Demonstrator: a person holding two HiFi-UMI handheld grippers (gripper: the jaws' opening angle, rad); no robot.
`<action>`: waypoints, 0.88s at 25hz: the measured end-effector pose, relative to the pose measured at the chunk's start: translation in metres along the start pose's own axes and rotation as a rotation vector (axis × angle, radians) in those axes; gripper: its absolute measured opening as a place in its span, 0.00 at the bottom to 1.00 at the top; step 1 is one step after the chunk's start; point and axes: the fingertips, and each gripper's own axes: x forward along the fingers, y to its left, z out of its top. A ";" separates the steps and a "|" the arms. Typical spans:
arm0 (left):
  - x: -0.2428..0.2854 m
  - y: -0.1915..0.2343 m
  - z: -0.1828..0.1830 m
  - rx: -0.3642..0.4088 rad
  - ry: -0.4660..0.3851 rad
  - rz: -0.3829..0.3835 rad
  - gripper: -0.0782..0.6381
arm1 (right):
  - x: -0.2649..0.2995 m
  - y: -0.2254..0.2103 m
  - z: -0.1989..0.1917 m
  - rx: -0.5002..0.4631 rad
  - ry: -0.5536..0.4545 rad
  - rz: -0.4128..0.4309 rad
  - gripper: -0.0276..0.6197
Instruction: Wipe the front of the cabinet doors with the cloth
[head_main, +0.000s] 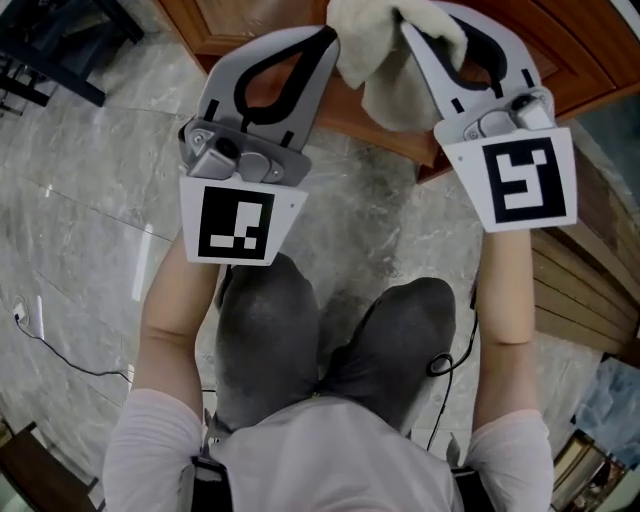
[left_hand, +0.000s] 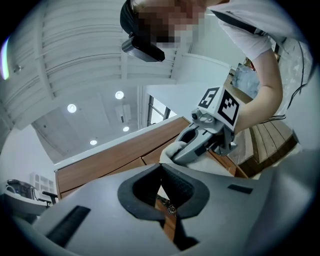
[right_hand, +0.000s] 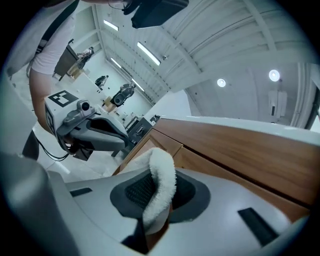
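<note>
The right gripper (right_hand: 156, 180) has its jaws clamped on a fluffy white cloth (head_main: 392, 92), which is held up right at the brown wooden cabinet door (right_hand: 240, 145). The left gripper (left_hand: 161, 167) has its jaws pressed together with nothing between them, and its tip is just beside the cloth, above the grey marbled floor (head_main: 90, 180).

Grey marble floor (head_main: 90, 200), thin black cable (head_main: 45, 340) lying on it, slatted wooden boards (head_main: 580, 290) alongside, round ceiling lights (left_hand: 119, 95).
</note>
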 end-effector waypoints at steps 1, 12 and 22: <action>-0.001 0.001 -0.002 -0.002 0.000 0.002 0.13 | 0.006 0.000 -0.002 0.006 0.001 -0.006 0.16; 0.004 -0.004 -0.016 -0.020 -0.005 -0.008 0.13 | 0.013 -0.005 -0.022 -0.016 0.047 -0.041 0.16; 0.014 -0.016 -0.016 -0.029 -0.009 -0.008 0.13 | -0.015 -0.020 -0.039 0.001 0.059 -0.084 0.16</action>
